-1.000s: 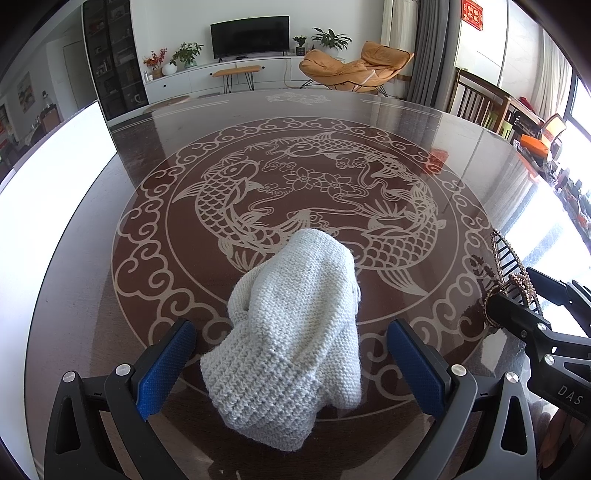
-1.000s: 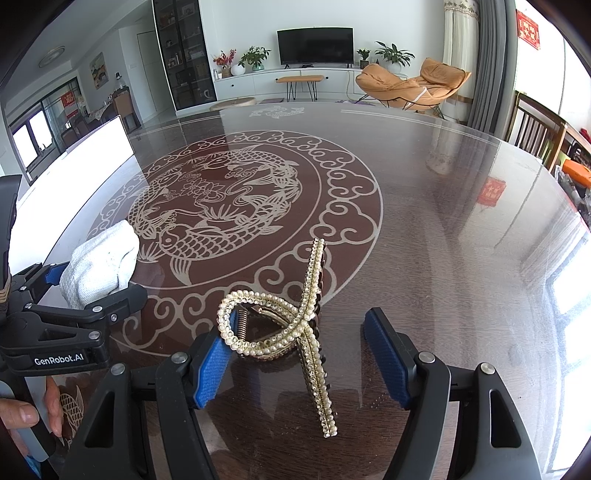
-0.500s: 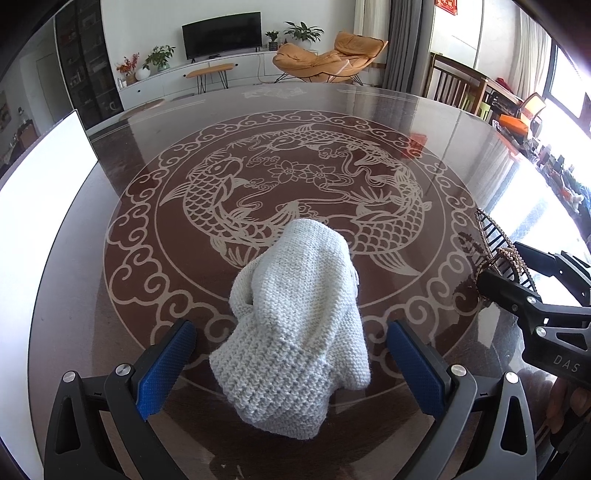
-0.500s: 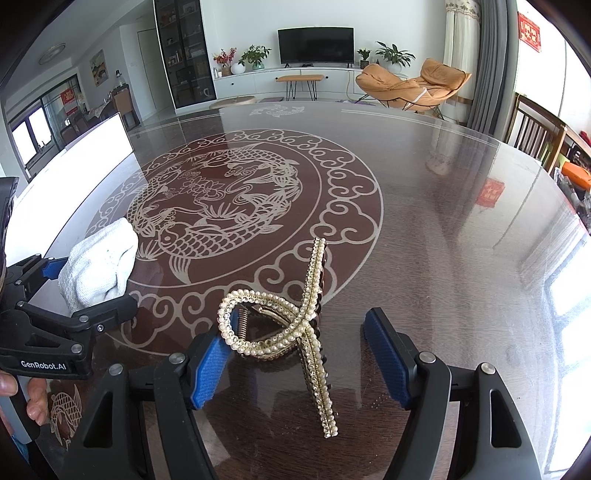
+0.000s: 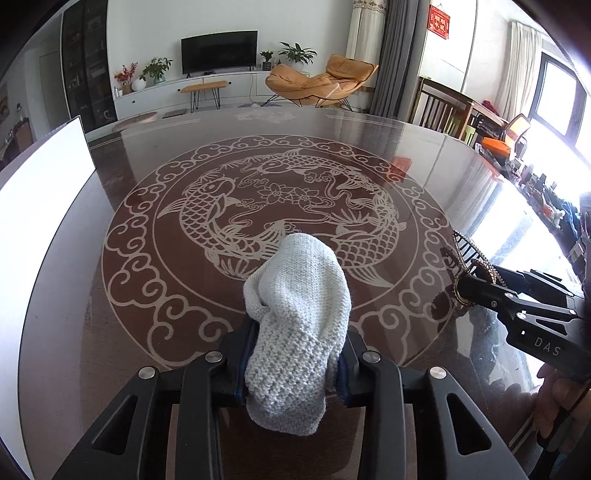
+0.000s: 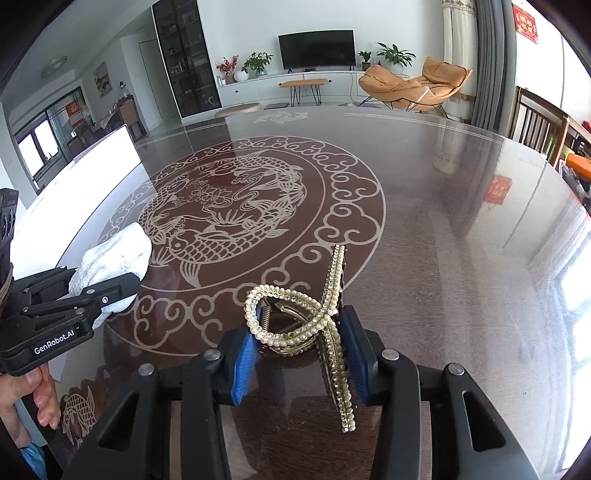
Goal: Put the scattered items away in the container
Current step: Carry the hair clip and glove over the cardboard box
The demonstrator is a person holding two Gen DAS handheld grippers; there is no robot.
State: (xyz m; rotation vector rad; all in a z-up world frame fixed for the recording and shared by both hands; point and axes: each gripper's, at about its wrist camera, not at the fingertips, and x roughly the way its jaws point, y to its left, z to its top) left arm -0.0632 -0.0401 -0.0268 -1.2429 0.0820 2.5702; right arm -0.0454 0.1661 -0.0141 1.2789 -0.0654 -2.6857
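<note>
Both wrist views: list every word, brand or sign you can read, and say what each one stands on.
"GenRobot.AI": white lettering on the side of the left gripper, seen in the right wrist view.
"DAS": on the black body of the right gripper, in the left wrist view; the marking may run on out of sight.
Red hanging sign on the far wall: gold characters, too small to read.
Red reflection in the glossy table: unreadable.

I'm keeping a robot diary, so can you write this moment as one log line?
left gripper: closing on knitted hat | right gripper: closing on pearl hair claw | both on table | container: not seen
</note>
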